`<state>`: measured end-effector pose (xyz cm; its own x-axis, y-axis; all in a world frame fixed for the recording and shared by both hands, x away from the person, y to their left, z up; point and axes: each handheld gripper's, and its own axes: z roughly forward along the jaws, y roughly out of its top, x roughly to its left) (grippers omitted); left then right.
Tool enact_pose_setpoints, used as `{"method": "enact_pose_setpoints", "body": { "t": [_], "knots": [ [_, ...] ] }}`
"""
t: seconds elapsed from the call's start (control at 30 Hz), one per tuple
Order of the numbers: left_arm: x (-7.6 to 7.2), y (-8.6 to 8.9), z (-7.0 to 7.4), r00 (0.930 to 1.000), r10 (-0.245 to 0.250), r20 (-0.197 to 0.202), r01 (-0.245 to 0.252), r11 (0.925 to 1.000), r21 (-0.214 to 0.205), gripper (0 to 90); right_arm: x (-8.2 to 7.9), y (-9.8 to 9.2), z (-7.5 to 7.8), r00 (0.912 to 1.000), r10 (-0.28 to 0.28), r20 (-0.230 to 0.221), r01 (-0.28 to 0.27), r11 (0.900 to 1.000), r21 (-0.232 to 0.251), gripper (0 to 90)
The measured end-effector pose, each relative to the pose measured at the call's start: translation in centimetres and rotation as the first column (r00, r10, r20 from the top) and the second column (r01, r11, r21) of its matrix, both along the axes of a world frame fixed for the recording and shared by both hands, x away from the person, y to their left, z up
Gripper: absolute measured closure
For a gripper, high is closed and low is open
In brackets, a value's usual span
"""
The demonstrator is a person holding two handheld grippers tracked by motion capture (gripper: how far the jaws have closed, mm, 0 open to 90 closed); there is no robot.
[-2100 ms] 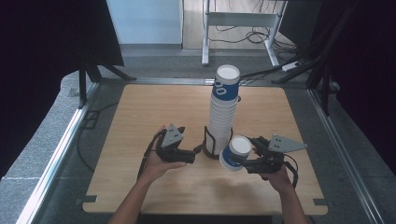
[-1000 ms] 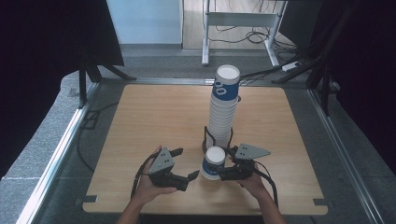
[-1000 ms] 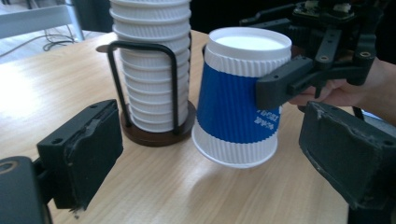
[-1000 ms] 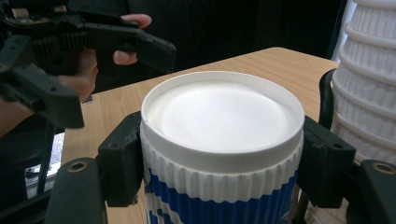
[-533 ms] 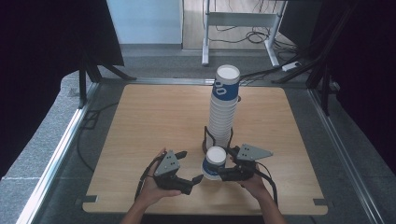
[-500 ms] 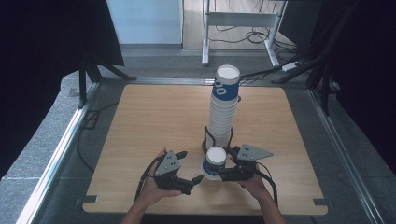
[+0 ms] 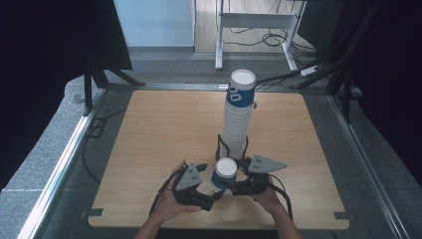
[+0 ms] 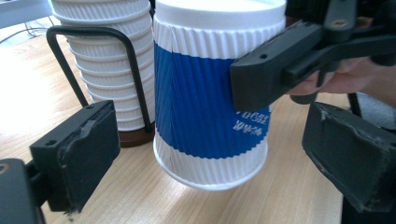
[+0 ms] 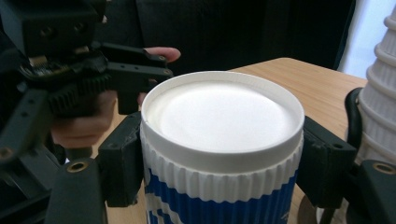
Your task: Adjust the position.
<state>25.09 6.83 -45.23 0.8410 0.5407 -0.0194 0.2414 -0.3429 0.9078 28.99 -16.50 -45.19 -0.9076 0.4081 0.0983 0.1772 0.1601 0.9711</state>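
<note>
A ribbed white paper cup with a blue band point(image 7: 224, 173) point(image 8: 210, 102) point(image 9: 222, 140) hangs slightly tilted just above the wooden table point(image 7: 149, 129), its flat white end up. My right gripper point(image 7: 226, 185) point(image 9: 222, 163) is shut on it, one pad point(image 9: 122, 163) pressing each side near the top. My left gripper point(image 7: 209, 183) point(image 8: 215, 163) is open with the cup's lower half between its pads point(image 8: 79, 154). Those pads stand clear of the cup, and the jaws have just been opening.
A tall stack of the same cups point(image 7: 238, 112) point(image 8: 109, 70) stands in a black wire holder point(image 8: 130, 74) right behind the held cup. The table's near edge lies close under both hands. Table legs and cables sit on the floor beyond.
The left gripper has shifted right, closer around the cup, with its jaws wider apart. The right gripper and the cup have stayed where they were.
</note>
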Motion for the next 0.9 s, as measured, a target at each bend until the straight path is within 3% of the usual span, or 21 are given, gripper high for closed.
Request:
{"method": "enact_pose_setpoints", "body": {
  "t": [0.33, 0.9],
  "knots": [
    [0.2, -0.9, -0.9, 0.9996, -0.011, -0.026, 0.011, 0.9998, 0.017, 5.5, -0.6, 0.5, 0.5, 0.9998, 0.017, 0.007, -0.017, 0.9990, 0.041, 27.8],
    [0.5, -1.4, -1.7, 0.9996, 0.008, -0.026, -0.007, 0.9988, 0.049, 13.4, -1.0, 0.9, 0.8, 0.9991, 0.033, 0.026, -0.034, 0.9986, 0.039, 27.7]
  ]
}}
